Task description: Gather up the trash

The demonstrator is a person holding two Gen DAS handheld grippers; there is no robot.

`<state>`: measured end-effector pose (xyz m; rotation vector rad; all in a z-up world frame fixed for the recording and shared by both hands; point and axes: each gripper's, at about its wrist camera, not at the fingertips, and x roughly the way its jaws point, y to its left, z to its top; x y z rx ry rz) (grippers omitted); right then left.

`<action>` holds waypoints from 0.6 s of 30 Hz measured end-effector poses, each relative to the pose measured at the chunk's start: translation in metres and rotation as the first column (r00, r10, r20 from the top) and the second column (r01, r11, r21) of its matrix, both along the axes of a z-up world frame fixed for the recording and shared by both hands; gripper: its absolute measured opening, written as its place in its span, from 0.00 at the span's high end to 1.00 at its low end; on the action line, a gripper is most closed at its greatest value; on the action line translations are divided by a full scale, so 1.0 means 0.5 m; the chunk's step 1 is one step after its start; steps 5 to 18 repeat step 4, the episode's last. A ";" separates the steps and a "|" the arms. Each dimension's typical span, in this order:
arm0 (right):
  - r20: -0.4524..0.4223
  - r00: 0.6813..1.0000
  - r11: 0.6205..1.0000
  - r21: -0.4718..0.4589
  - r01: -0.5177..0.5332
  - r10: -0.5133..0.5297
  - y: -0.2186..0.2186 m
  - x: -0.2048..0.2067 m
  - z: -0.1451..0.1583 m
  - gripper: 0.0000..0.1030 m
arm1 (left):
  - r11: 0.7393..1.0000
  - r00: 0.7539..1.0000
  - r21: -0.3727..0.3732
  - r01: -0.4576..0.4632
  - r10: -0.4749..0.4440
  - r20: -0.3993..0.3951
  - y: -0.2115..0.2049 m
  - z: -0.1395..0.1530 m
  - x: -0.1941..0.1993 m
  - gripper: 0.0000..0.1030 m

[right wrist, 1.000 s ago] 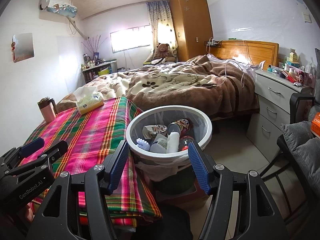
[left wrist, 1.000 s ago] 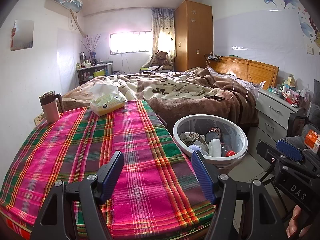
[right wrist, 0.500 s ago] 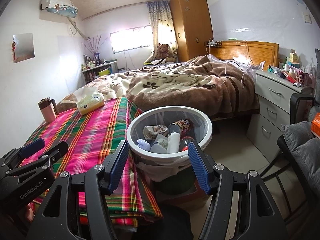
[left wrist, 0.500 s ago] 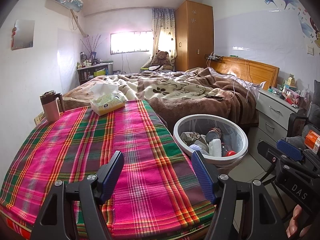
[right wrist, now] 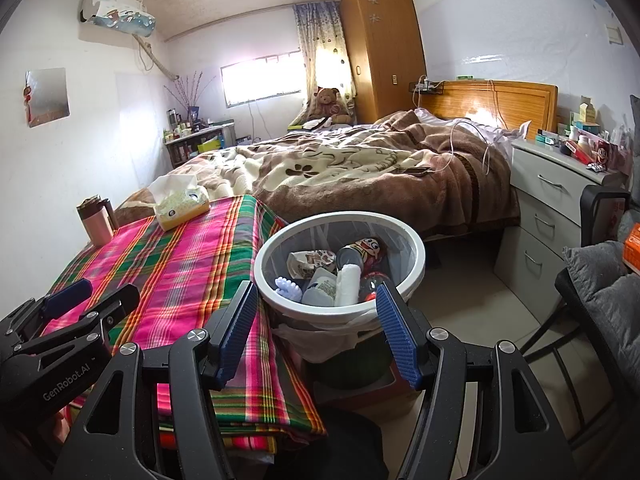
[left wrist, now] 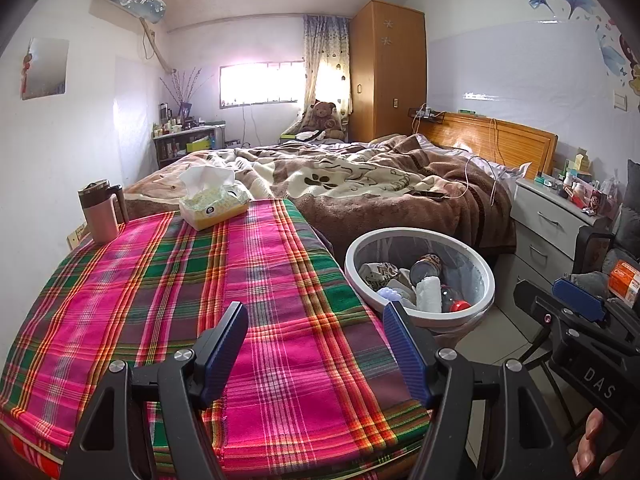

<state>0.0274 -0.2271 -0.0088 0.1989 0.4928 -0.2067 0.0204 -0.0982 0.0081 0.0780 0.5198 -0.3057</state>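
Note:
A white round trash bin [left wrist: 486,276] [right wrist: 418,248] with a plastic liner stands on the floor beside the table's right edge. Inside lie a white roll [right wrist: 347,279], a printed can [right wrist: 362,251], crumpled packaging [right wrist: 310,260] and a pale blue piece [right wrist: 288,287]. My left gripper [left wrist: 314,322] hovers open over the plaid tablecloth [left wrist: 160,280] with nothing between its fingers. My right gripper [right wrist: 316,304] is open and empty too, just in front of the bin's near rim. Each gripper shows at the edge of the other's view.
On the table's far end sit a tissue box [left wrist: 212,202] and a pink lidded mug [left wrist: 100,210]. Behind is a bed [left wrist: 360,184] with brown blankets. A white drawer unit [right wrist: 556,216] and a dark chair with a grey cushion [right wrist: 600,300] stand on the right.

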 end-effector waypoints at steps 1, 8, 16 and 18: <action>0.000 1.000 1.000 -0.001 0.000 0.000 0.000 0.000 0.000 0.39 | 1.000 1.000 0.000 0.000 0.000 0.000 0.000 0.000 0.000 0.32; 0.000 1.000 1.000 0.000 0.001 -0.001 0.000 0.000 0.000 0.39 | 1.000 1.000 0.001 -0.003 0.003 -0.002 0.001 0.000 0.000 0.32; 0.000 1.000 1.000 0.000 0.001 -0.001 0.000 0.000 0.000 0.39 | 1.000 1.000 0.001 -0.003 0.003 -0.002 0.001 0.000 0.000 0.32; 0.000 1.000 1.000 0.000 0.001 -0.001 0.000 0.000 0.000 0.39 | 1.000 1.000 0.001 -0.003 0.003 -0.002 0.001 0.000 0.000 0.32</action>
